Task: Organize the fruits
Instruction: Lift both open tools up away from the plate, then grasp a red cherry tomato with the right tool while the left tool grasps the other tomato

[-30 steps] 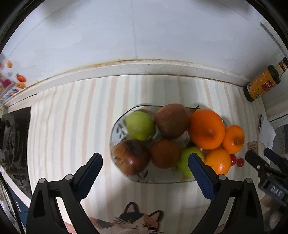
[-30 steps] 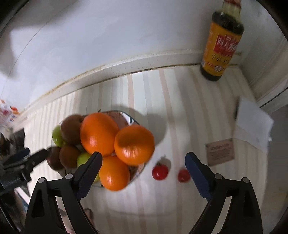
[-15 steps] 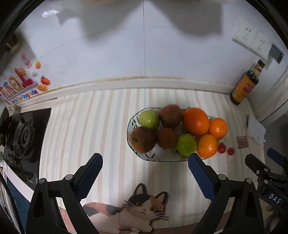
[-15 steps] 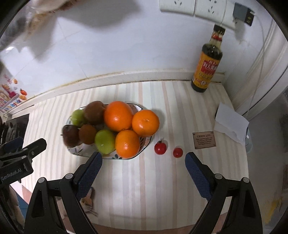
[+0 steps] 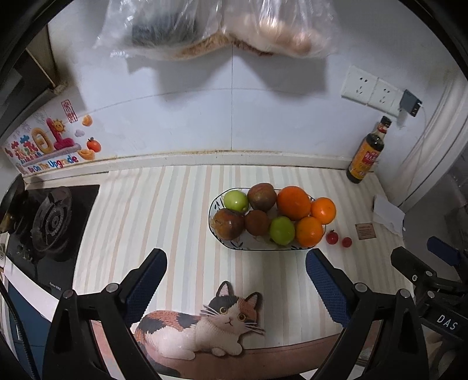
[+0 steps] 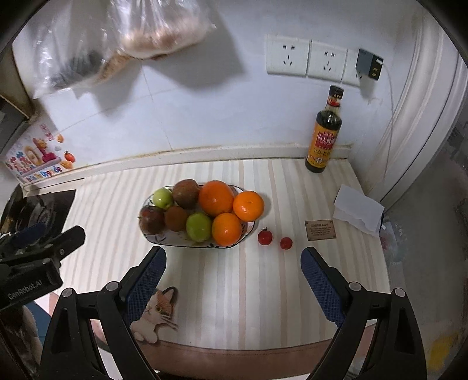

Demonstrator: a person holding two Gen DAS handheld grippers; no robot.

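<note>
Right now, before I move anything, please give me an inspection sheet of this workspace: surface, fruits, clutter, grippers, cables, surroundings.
Surface: striped counter mat with a cat picture at the near edge.
Job's things: oval plate holding three oranges, two green fruits and three brown-red fruits; two small tomatoes lie loose on the mat to its right.
Clutter: sauce bottle by the wall, brown card, folded white paper.
Grippers: left gripper and right gripper both open, empty, above the near edge.
Cables: white cord from the plugged adapter.
Surroundings: gas stove at left, wall sockets, hanging plastic bags.
</note>
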